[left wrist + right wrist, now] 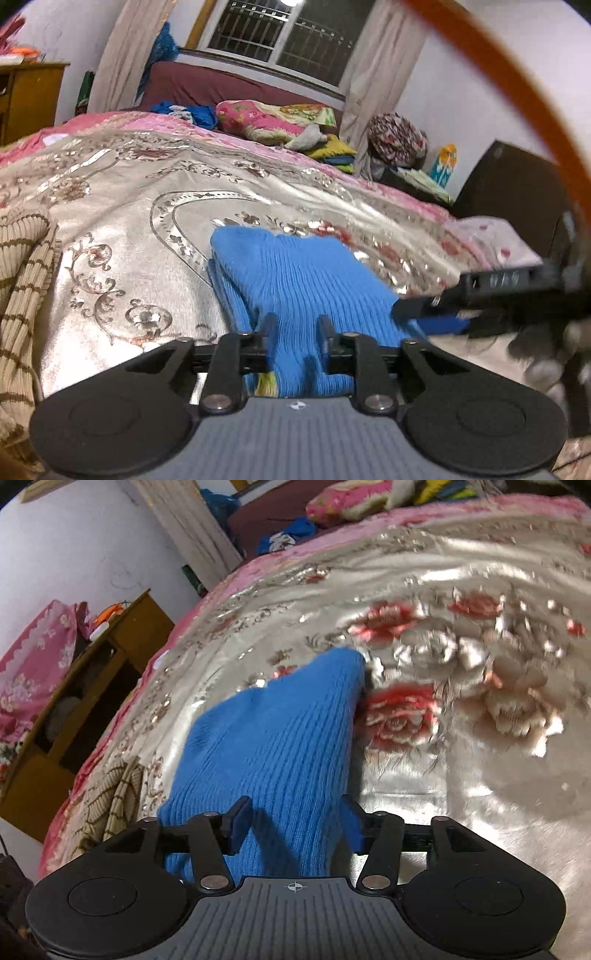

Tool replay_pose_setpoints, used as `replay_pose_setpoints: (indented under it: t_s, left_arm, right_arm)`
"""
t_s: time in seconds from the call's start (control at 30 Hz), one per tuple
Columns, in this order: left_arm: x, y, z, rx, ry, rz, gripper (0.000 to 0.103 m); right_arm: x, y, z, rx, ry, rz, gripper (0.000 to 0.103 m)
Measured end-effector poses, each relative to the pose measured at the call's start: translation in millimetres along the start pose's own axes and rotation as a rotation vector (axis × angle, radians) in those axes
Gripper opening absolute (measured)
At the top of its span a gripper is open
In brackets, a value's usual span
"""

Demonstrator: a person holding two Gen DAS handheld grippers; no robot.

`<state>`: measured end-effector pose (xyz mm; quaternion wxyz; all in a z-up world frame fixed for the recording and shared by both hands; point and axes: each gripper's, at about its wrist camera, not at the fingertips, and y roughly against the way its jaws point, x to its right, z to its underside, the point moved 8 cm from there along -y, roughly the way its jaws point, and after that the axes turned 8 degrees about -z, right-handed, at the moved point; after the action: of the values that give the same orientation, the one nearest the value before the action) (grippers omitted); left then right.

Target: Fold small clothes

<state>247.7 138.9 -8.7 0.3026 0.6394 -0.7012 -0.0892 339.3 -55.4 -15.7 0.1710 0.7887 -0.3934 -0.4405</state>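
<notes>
Both grippers, left (295, 332) and right (295, 823), straddle the blue knit (273, 738), jaws parted, unclenched; the satin bedspread (461, 775) may let it slide.

Bare bedspread (461, 794) is lying open right of the blue knit (269, 738), while the striped sweater (22, 280) is crowding the left.
</notes>
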Motion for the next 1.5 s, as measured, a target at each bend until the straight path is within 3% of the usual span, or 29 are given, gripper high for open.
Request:
replay_pose_setpoints:
  t_s: [0.13, 0.27, 0.4, 0.6, 0.73, 0.83, 0.9, 0.97, 1.07, 1.33, 1.5]
  left_arm:
    - [-2.1, -8.9, -5.2, -0.005, 0.035, -0.022, 0.039]
    - [6.0, -19.3, -8.1, 0.008, -0.039, -0.094, 0.058]
    - [0.1, -37.8, -6.0, -0.022, -0.051, -0.161, 0.058]
    - [-3.4, -49.3, 9.3, -0.09, -0.056, -0.145, 0.064]
    - [-8.5, -54.4, 12.0, -0.124, -0.004, -0.098, 0.064]
    - [-9.3, -54.3, 12.3, -0.133, 0.015, -0.074, 0.062]
    - [-5.6, -53.0, 14.7, -0.141, 0.011, -0.057, 0.058]
    - [0.9, -51.5, 17.7, -0.148, -0.006, -0.044, 0.056]
    - [14.8, -46.2, 25.5, -0.162, -0.041, -0.031, 0.055]
    - [57.6, -5.5, 72.4, -0.261, -0.103, 0.078, 0.055]
    - [88.2, 13.0, 93.8, -0.285, -0.214, 0.096, 0.055]
  right_arm:
    - [4.4, -12.7, 1.6, 0.001, -0.042, -0.042, 0.064]
    - [6.5, -22.7, 2.2, -0.002, -0.04, -0.047, 0.07]
    - [9.6, -25.2, 2.2, 0.001, -0.048, -0.056, 0.07]
    - [19.9, -22.6, 5.0, 0.008, -0.065, -0.068, 0.072]
    - [21.9, -34.5, 7.3, 0.001, -0.141, -0.135, 0.075]
    - [16.8, -42.2, 8.9, 0.009, -0.141, -0.139, 0.076]
    - [13.9, -41.7, 9.6, 0.009, -0.127, -0.139, 0.069]
    - [13.2, -38.5, 11.0, 0.006, -0.111, -0.14, 0.052]
    - [14.3, -31.1, 14.3, -0.014, -0.107, -0.141, 0.041]
    - [20.9, 24.3, 49.5, -0.04, -0.069, -0.108, 0.039]
    - [32.1, 69.9, 91.7, -0.08, -0.053, -0.04, 0.04]
